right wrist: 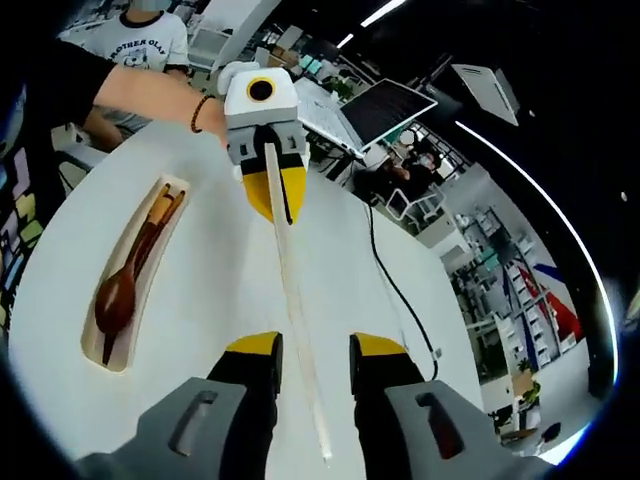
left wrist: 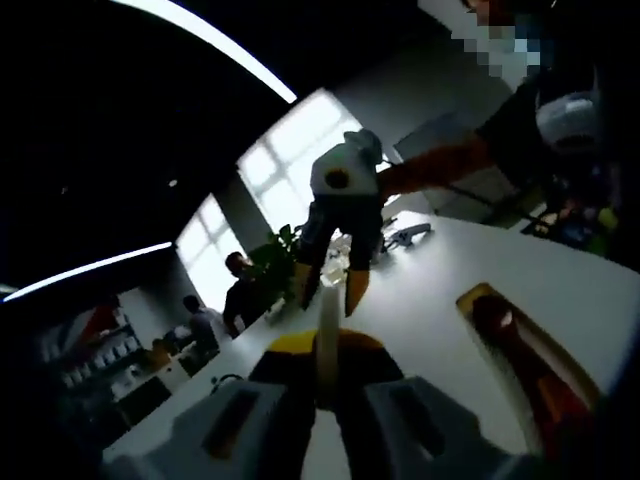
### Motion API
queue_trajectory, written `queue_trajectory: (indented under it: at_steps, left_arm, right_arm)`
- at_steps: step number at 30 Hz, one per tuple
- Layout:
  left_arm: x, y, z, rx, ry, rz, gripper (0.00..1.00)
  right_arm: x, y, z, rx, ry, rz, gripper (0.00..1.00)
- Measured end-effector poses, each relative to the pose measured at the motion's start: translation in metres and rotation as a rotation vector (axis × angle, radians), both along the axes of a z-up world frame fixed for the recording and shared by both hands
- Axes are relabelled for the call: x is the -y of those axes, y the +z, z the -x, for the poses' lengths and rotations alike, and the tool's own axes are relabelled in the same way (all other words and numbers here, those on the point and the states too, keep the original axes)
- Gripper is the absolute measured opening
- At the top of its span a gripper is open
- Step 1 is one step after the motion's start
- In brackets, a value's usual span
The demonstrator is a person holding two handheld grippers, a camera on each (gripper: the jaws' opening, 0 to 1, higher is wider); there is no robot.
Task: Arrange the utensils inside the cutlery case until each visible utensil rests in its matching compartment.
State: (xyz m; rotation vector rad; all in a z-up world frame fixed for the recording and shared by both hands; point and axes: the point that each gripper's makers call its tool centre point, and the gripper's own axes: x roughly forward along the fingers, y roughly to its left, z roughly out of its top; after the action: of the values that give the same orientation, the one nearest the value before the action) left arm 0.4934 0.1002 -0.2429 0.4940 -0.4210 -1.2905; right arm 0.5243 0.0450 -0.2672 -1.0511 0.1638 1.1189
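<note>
A long pale chopstick (right wrist: 295, 290) stretches over the white table (right wrist: 220, 300). My left gripper (right wrist: 272, 200) is shut on one end of it. Its other end passes between the yellow fingertips of my right gripper (right wrist: 315, 350), which stands open around it. In the left gripper view the chopstick (left wrist: 325, 325) rises from my left gripper (left wrist: 322, 350) toward the right gripper (left wrist: 328, 288) facing it. The wooden cutlery case (right wrist: 105, 364) lies left of the chopstick and holds a dark wooden spoon (right wrist: 115, 300) and another wooden utensil. The case (left wrist: 478, 292) lies to the right in the left gripper view.
A black cable (right wrist: 390, 280) trails across the table to the right of the chopstick, toward an open laptop (right wrist: 385, 105). A person's arm (right wrist: 150, 95) reaches in behind the left gripper. A small black object (left wrist: 405, 237) and a potted plant (left wrist: 280, 255) sit at the far table edge.
</note>
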Motion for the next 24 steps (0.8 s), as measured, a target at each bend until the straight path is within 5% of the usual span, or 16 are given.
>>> queue_trajectory:
  at_steps: [8, 13, 16, 18, 24]
  left_arm:
    - [0.001, 0.005, 0.006, 0.045, -0.011, -0.003, 0.02]
    - [0.004, 0.006, 0.010, 0.075, -0.029, -0.006, 0.02]
    - [0.004, 0.007, 0.011, 0.081, -0.034, -0.003, 0.02]
    - [0.005, 0.009, 0.010, 0.090, -0.032, 0.000, 0.02]
    - [0.005, 0.008, 0.007, 0.069, -0.022, -0.011, 0.04]
  right_arm:
    - [0.001, -0.005, 0.001, 0.046, 0.009, 0.016, 0.23]
    - [0.002, -0.005, -0.006, 0.163, -0.033, 0.044, 0.16]
    - [0.003, -0.004, -0.006, 0.161, -0.058, 0.033, 0.05]
    - [0.002, -0.001, -0.010, 0.240, -0.033, 0.072, 0.03]
    - [0.005, -0.006, -0.014, 0.235, -0.051, 0.083, 0.02]
